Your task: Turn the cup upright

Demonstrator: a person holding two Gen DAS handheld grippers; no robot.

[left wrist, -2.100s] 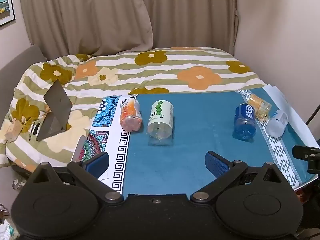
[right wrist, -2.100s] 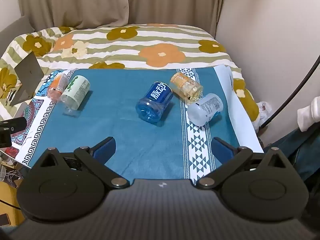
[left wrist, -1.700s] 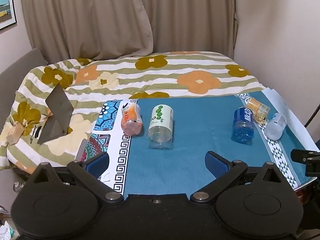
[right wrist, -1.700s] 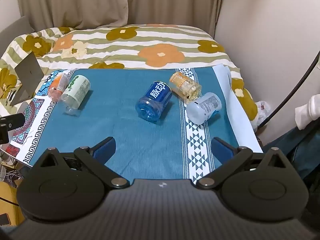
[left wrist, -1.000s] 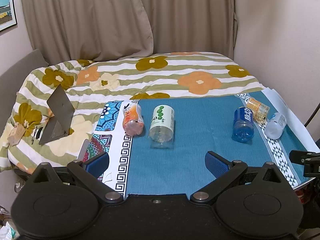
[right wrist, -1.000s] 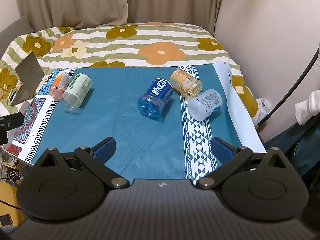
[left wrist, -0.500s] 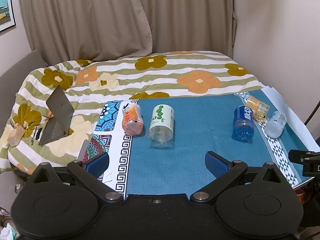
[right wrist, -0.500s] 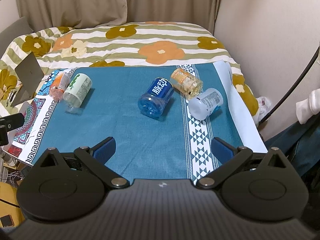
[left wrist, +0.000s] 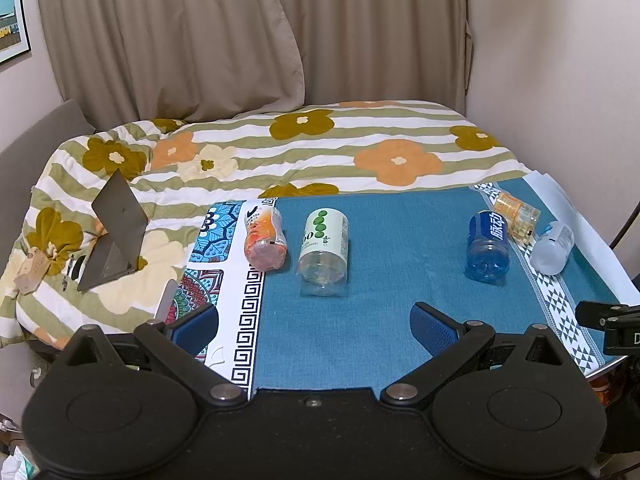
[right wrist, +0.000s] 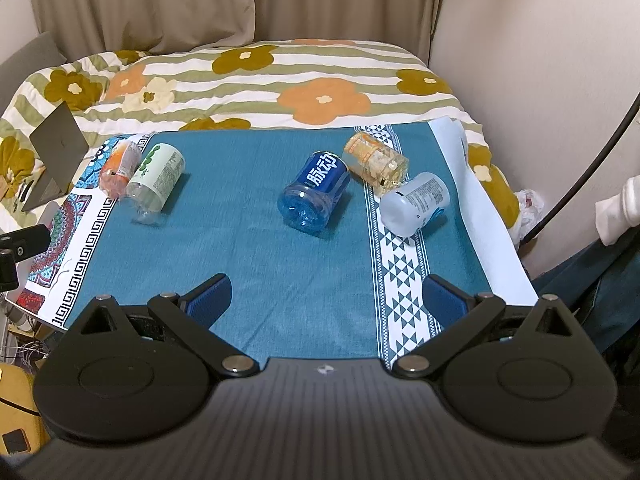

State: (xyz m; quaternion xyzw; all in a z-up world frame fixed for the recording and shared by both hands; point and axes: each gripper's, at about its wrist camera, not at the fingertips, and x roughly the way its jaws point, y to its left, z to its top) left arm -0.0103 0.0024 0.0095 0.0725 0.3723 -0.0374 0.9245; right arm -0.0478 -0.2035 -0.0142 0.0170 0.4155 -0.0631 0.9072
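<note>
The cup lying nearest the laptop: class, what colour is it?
Orange, clear-walled cup; it shows best in the left wrist view.

Both wrist cameras look forward and slightly down from the near edge of the blue cloth [left wrist: 392, 264], well back from it, the left view from further left, sharing the cloth [right wrist: 256, 240] and bed [right wrist: 280, 80].

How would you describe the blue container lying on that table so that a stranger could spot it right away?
Look at the teal cloth spread in front of the flowered bed. Right of its middle three cut-off bottles lie on their sides in a cluster. The blue cup is the leftmost: transparent blue with white characters on a darker blue label, while its neighbours are an amber cup and a whitish cup.
</note>
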